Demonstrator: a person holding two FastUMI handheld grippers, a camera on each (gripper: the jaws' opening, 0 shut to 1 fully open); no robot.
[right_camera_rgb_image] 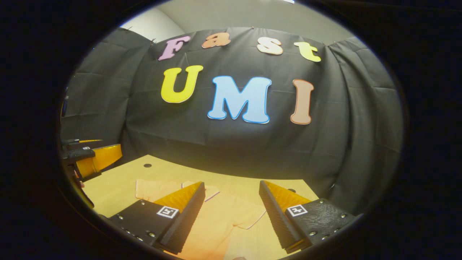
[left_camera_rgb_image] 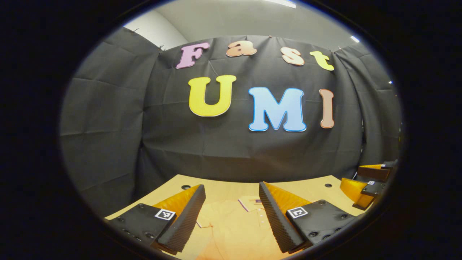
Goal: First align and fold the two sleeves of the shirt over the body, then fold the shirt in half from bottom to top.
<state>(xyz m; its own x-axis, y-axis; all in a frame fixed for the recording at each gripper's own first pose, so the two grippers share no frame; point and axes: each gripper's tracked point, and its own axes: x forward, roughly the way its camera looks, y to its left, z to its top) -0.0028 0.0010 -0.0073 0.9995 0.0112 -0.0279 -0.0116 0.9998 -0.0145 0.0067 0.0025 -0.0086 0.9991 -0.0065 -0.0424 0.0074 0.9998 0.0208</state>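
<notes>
A pale orange short-sleeved shirt (left_camera_rgb_image: 231,227) lies flat on the wooden table (left_camera_rgb_image: 223,187), collar toward the far wall. In the left gripper view my left gripper (left_camera_rgb_image: 231,220) hangs open above the shirt's collar and button placket, with nothing between its fingers. The right gripper (left_camera_rgb_image: 368,184) shows at that view's right edge. In the right gripper view my right gripper (right_camera_rgb_image: 231,216) is open above the shirt (right_camera_rgb_image: 216,220), over the shoulder and one spread sleeve (right_camera_rgb_image: 249,215). The other sleeve (right_camera_rgb_image: 151,189) lies to the left. The left gripper (right_camera_rgb_image: 94,159) shows at the left edge.
The black cloth wall (left_camera_rgb_image: 252,151) rises just behind the table's far edge. Small dark holes (left_camera_rgb_image: 186,187) mark the tabletop near its far corners. Bare wood lies between the shirt and the wall (right_camera_rgb_image: 223,180).
</notes>
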